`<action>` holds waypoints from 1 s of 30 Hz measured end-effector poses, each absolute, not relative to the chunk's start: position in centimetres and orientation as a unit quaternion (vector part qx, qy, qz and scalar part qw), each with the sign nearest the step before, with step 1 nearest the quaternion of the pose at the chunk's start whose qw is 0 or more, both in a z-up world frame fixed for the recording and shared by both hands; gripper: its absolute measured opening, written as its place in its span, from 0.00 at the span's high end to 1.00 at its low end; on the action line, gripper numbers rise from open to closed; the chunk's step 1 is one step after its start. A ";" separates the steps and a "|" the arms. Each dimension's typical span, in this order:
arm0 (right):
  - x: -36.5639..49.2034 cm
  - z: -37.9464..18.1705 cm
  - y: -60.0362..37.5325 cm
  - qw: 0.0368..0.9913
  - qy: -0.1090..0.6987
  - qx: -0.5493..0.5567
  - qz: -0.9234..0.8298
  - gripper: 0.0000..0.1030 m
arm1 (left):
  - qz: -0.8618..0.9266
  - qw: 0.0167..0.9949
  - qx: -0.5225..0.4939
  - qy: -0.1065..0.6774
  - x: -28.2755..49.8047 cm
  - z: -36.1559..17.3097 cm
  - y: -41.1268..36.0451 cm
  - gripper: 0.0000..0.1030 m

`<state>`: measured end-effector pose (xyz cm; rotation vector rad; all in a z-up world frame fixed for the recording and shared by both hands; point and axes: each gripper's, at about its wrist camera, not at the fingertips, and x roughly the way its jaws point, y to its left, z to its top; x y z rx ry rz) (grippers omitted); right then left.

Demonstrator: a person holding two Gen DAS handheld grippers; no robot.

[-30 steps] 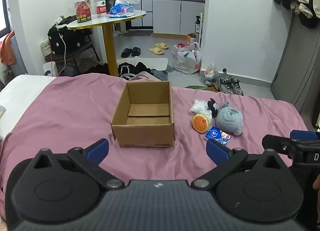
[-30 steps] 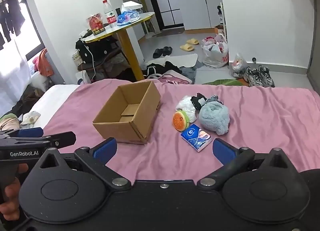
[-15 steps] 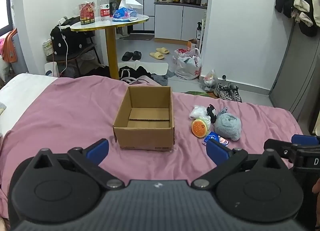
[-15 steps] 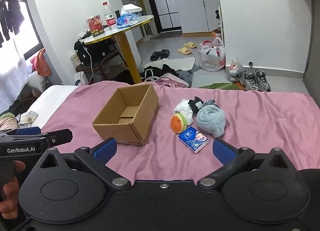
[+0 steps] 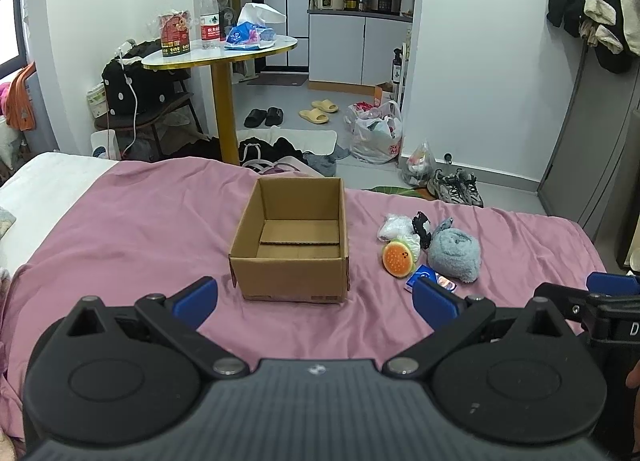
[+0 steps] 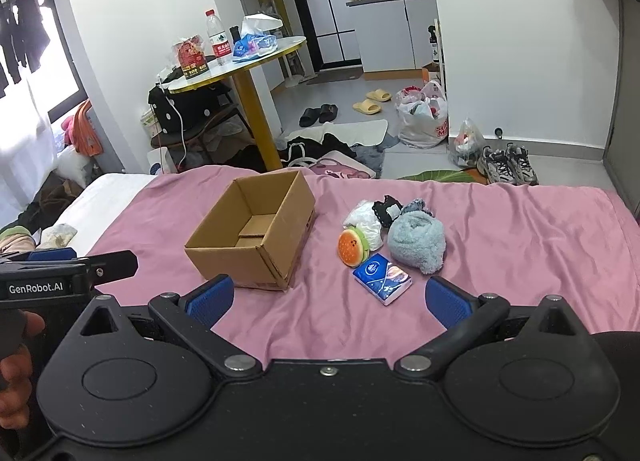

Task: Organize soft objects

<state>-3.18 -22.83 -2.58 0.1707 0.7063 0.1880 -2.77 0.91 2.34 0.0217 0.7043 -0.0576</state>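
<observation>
The black body of the left gripper (image 6: 68, 273), seen from the right wrist camera, carries the white lettering "GenRobot.AI"; the left wrist camera catches only a single white "D" on the body of the right gripper (image 5: 600, 297) at its right edge. An open brown cardboard box (image 5: 294, 239) sits on the wrinkled pink bedsheet (image 5: 140, 229), printed marks on its near wall too small to read. Just to its right lies a cluster of soft things: a round orange plush burger with a face (image 6: 352, 247), a rolled grey-blue fluffy towel (image 6: 418, 243), a crumpled white plastic bag (image 6: 366, 221), a small black-and-white cloth item (image 6: 387, 207), and a blue tissue packet (image 6: 382, 279) whose logo cannot be read. Both grippers hover above the near edge of the bed with blue-padded fingers (image 5: 196, 299) spread wide and nothing between them. The right view shows the tissue packet whole, while the left view has it half hidden behind a finger. Only the right view shows dark clothes hanging (image 6: 24, 37) by the window, and fingers of the person's left hand (image 6: 16, 365) on the handle.
</observation>
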 end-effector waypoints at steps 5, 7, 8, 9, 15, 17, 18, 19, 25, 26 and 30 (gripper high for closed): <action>-3.3 -2.7 -22.9 0.931 0.344 0.082 0.092 0.00 | -0.028 0.939 0.009 0.342 -2.8 2.6 0.9 0.00; -3.3 -2.7 -22.9 0.930 0.345 0.083 0.094 0.00 | -0.028 0.941 0.008 0.338 -2.9 2.7 1.0 0.00; -3.3 -2.7 -22.8 0.930 0.345 0.082 0.095 0.00 | -0.028 0.941 0.007 0.337 -2.9 2.7 1.1 0.00; -3.3 -2.8 -22.8 0.930 0.346 0.082 0.096 0.00 | -0.027 0.941 0.006 0.338 -2.9 2.7 1.1 0.00; -3.3 -2.9 -22.7 0.929 0.349 0.083 0.095 0.00 | -0.022 0.941 0.003 0.337 -2.7 2.8 1.6 0.00; -3.3 -2.9 -22.7 0.929 0.348 0.083 0.095 0.00 | -0.021 0.941 0.003 0.337 -2.5 2.8 1.7 0.00; -3.3 -2.9 -22.7 0.929 0.347 0.083 0.094 0.00 | -0.022 0.941 0.003 0.337 -2.5 2.8 1.7 0.00; -3.2 -2.9 -22.8 0.930 0.347 0.082 0.093 0.00 | -0.023 0.941 0.003 0.338 -2.5 2.7 1.7 0.00; -3.0 -3.0 -22.8 0.933 0.340 0.080 0.087 0.00 | -0.023 0.941 0.004 0.339 -2.5 2.6 1.9 0.00; -3.0 -3.0 -22.9 0.934 0.338 0.079 0.085 0.00 | -0.023 0.941 0.005 0.339 -2.5 2.5 1.9 0.00; -2.7 -3.0 -23.0 0.933 0.340 0.079 0.084 0.00 | -0.023 0.941 0.004 0.339 -2.4 2.5 1.9 0.00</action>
